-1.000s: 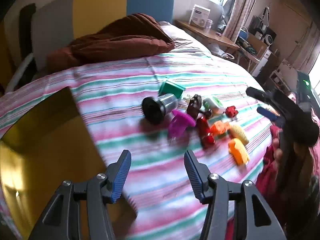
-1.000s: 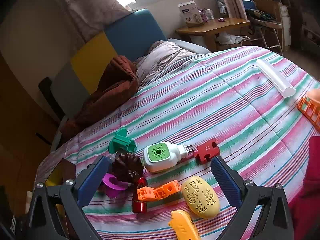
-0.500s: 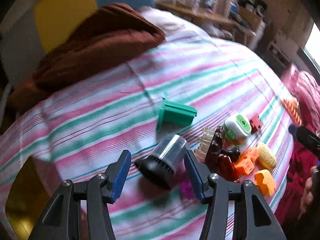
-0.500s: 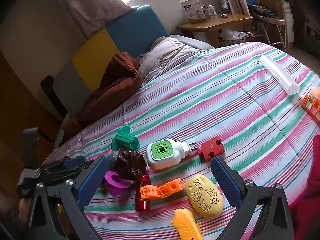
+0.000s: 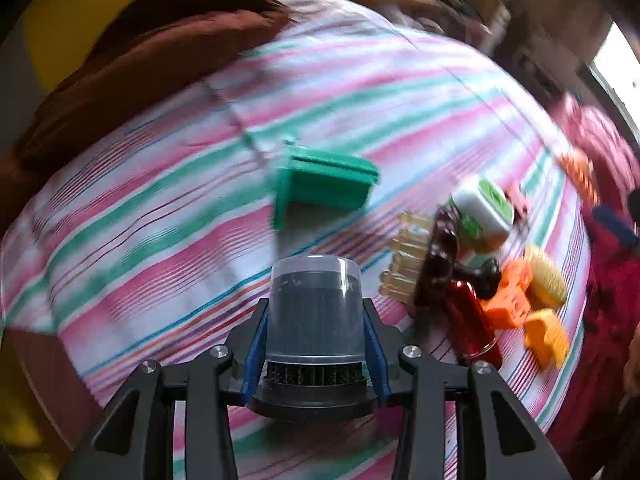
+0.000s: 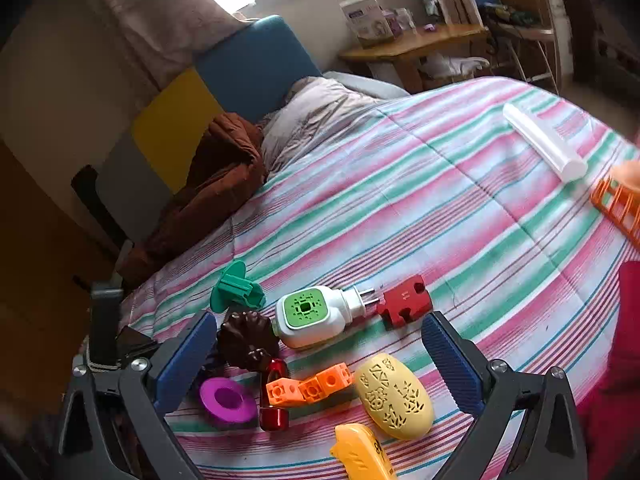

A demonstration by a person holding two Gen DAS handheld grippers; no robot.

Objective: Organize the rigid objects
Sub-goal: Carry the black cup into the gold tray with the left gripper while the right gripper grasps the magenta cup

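Observation:
My left gripper points steeply down at the striped bed, its jaws closing, blue pads against the sides of a black ribbed cylinder with a clear cap. Beyond it lie a green plastic piece and a cluster of small items. My right gripper hovers open over that cluster: a white and green plug-in, red block, brown ridged piece, orange linked cubes, yellow oval, purple disc, red bottle.
A brown blanket is bunched near the blue and yellow headboard. A white tube and an orange basket lie at the bed's far right. A wooden desk stands behind. Red clothing borders the right edge.
My left gripper has moved forward and down over the capped black cylinder, and its jaws have narrowed around it. The right gripper has stayed in place; the left tool now shows at its left edge.

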